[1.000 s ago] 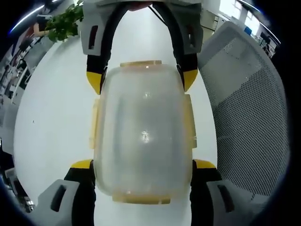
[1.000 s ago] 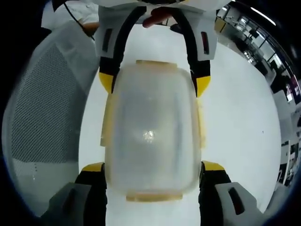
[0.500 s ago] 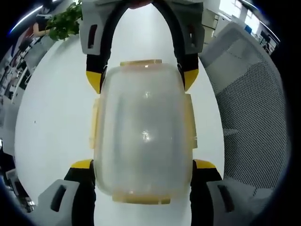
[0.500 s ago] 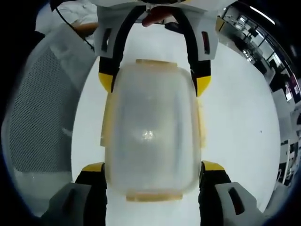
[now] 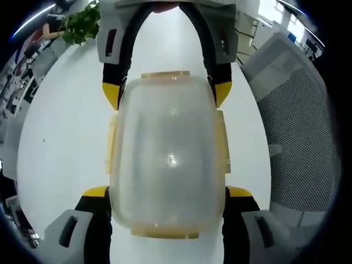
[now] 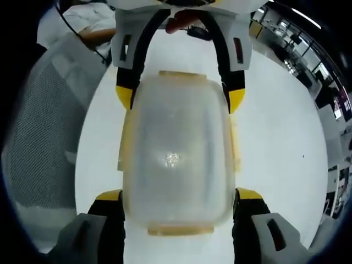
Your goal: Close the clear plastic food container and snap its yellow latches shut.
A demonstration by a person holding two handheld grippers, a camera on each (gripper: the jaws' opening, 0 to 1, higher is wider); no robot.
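Note:
The clear plastic food container (image 5: 168, 159) lies lengthwise between the two grippers, above a white table (image 5: 60, 143). Its lid is on, with pale yellow latches (image 5: 165, 75) at both ends and along both long sides. I cannot tell whether they are snapped. In the left gripper view my left gripper (image 5: 168, 193) grips the near end, and the right gripper (image 5: 166, 92) grips the far end. The right gripper view mirrors this: the same container (image 6: 176, 159), my right gripper (image 6: 177, 195) on the near end, the left gripper (image 6: 177, 94) on the far end.
A grey mesh office chair (image 5: 302, 137) stands beside the table, also seen as the chair (image 6: 38, 137) in the right gripper view. A green plant (image 5: 82, 25) sits at the table's far edge. A person's sleeve (image 6: 82, 19) and a fingertip (image 6: 184, 19) show beyond the container.
The container stays fixed between both grippers. The chair and table slide behind it, so both hands and the container have moved together over the table.

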